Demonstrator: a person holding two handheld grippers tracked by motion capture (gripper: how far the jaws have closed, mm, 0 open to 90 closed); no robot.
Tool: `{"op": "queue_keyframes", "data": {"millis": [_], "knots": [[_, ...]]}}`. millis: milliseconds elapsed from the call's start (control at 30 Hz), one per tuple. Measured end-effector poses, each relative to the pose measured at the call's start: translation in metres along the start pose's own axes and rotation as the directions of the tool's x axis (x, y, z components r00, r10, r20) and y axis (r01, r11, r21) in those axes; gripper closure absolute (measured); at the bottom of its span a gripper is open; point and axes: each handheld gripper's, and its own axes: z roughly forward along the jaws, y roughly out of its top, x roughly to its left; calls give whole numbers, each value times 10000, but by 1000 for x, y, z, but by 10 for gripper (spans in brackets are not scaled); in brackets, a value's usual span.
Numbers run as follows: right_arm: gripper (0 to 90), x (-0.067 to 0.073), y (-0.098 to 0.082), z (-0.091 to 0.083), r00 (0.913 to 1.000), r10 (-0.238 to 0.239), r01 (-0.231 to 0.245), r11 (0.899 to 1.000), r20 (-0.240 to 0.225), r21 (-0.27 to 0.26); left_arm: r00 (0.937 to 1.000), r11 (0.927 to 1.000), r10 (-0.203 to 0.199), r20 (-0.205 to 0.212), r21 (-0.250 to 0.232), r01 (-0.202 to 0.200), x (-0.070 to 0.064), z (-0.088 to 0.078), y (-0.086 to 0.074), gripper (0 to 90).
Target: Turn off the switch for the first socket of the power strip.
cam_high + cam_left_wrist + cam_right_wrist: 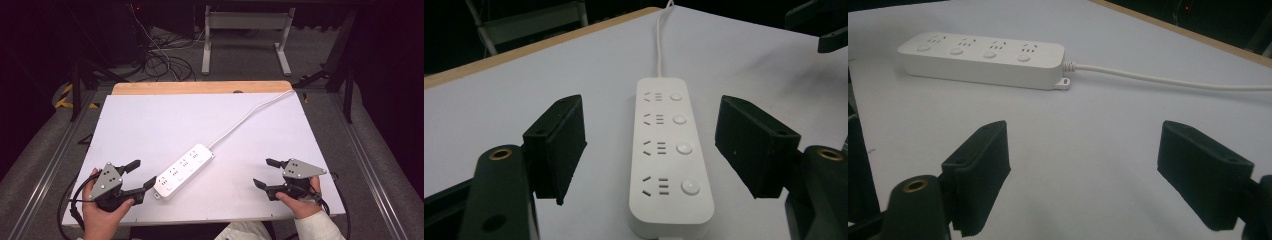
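Observation:
A white power strip (183, 170) with several sockets and round buttons lies slanted on the white table top (165, 120). Its white cable (250, 118) runs off toward the far right corner. My left gripper (141, 174) stands open just left of the strip's near end, with nothing between its jaws. In the left gripper view the power strip (668, 150) lies lengthwise straight ahead between the two black jaws. My right gripper (265, 173) is open at the front right, well apart from the strip. From the right gripper view the power strip (982, 59) lies crosswise farther off.
The wooden table edge (200, 88) shows at the far side. Beyond it stand a white desk frame (245, 35) and loose cables on the floor (160, 60). Metal rails (55, 155) run along both sides of the table.

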Motion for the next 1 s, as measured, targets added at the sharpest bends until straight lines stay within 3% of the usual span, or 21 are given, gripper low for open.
{"op": "queue_keyframes", "data": {"millis": [233, 567, 800, 1000], "knots": [[218, 1, 0, 2, 10000, 0, 0, 10000, -70, 28, 9994, 9999, 46, 357, 124, -50, -3, 8, 13, 300], [228, 0, -1, 1, 9999, -5, 6, 10000, -112, 39, 9962, 9980, 490, 720, 370, -518, -10, 32, 33, 327], [228, 0, -1, 1, 9999, 1, -1, 10000, -150, 16, 9944, 9950, 540, 914, 793, -613, -14, 48, 43, 348], [237, 1, -1, 2, 9995, 11, -11, 10000, -320, 9, 9921, 9928, 580, 1114, 983, -690, -15, 60, 46, 420]]}}
